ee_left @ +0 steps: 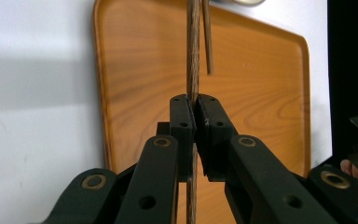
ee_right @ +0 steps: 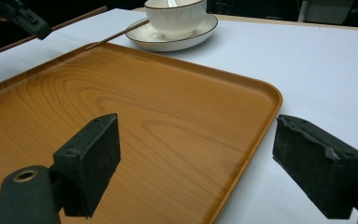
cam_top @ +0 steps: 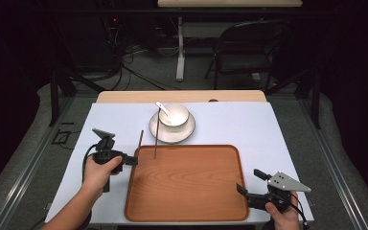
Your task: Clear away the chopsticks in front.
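The left gripper (ee_left: pixel 195 109) pinches a thin brown wooden chopstick (ee_left: pixel 193 56) at the left rim of the smooth rounded wooden tray (cam_top: pixel 187 191) — the right gripper (ee_right: pixel 209 163) stands wide open, empty, over the tray's right corner.

The tray (cam_top: pixel 187 187) looks like smooth satin wood-grain, the chopstick (ee_left: pixel 193 56) dark matt wood, the bowl (cam_top: pixel 173 115) glossy ceramic.

Two chopsticks: one chopstick (cam_top: pixel 140 141) at the left, another chopstick (cam_top: pixel 156 136) reaching onto the tray. One wooden tray (cam_top: pixel 187 214). One saucer (cam_top: pixel 159 134), one bowl (cam_top: pixel 174 115), one spoon (cam_top: pixel 162 109). Two tongs: left tongs (cam_top: pixel 133 160), right tongs (cam_top: pixel 249 182).
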### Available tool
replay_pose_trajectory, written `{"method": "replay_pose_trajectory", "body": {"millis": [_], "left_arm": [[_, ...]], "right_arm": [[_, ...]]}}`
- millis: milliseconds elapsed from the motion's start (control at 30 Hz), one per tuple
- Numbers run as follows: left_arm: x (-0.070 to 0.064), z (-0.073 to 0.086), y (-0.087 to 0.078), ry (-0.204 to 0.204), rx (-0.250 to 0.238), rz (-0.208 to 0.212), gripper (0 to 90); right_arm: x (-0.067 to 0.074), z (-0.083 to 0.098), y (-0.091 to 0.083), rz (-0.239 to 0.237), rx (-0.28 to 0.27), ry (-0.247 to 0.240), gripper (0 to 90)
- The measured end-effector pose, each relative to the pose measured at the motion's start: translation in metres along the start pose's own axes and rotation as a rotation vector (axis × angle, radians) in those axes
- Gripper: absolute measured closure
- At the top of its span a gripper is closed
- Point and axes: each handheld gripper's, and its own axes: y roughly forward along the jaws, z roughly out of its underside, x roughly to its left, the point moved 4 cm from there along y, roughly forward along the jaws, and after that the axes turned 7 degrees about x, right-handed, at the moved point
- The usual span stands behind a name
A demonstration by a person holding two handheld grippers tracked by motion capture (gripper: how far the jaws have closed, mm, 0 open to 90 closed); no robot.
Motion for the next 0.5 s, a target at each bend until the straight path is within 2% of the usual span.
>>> {"method": "replay_pose_trajectory", "body": {"millis": [233,500], "left_arm": [[0.005,0.017,0.008,0.01,0.042,-0.022,85.0],[0.008,0.026,0.02,0.005,0.075,-0.026,85.0]], "right_arm": [[0.0,0.0,0.001,0.0,0.003,0.0,14.6],[0.0,0.0,0.0,0.001,-0.001,0.001,14.7]]}}
